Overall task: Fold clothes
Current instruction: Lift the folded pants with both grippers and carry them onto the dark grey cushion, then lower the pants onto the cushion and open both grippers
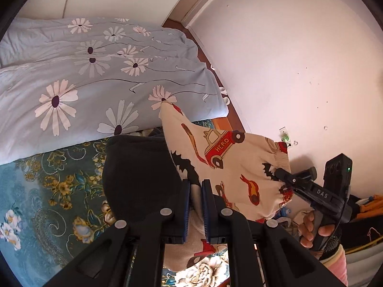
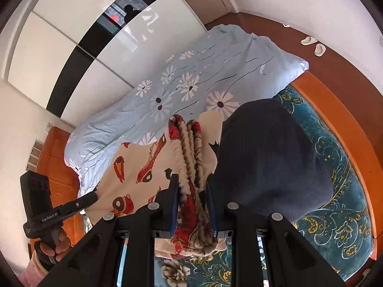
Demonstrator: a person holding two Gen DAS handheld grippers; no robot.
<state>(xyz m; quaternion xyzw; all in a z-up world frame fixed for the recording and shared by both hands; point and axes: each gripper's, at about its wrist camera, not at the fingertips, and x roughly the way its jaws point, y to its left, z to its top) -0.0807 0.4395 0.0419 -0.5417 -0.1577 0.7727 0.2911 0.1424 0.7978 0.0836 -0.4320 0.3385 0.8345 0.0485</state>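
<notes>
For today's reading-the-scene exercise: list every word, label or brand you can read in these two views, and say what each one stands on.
"HERO": on the red car printed on the cream garment.
"DAS": on the black body of the right gripper, seen from the left wrist view.
"GenRobot.AI": on the black body of the left gripper, seen from the right wrist view.
No other readable text shows; the small wall fitting carries nothing legible.
</notes>
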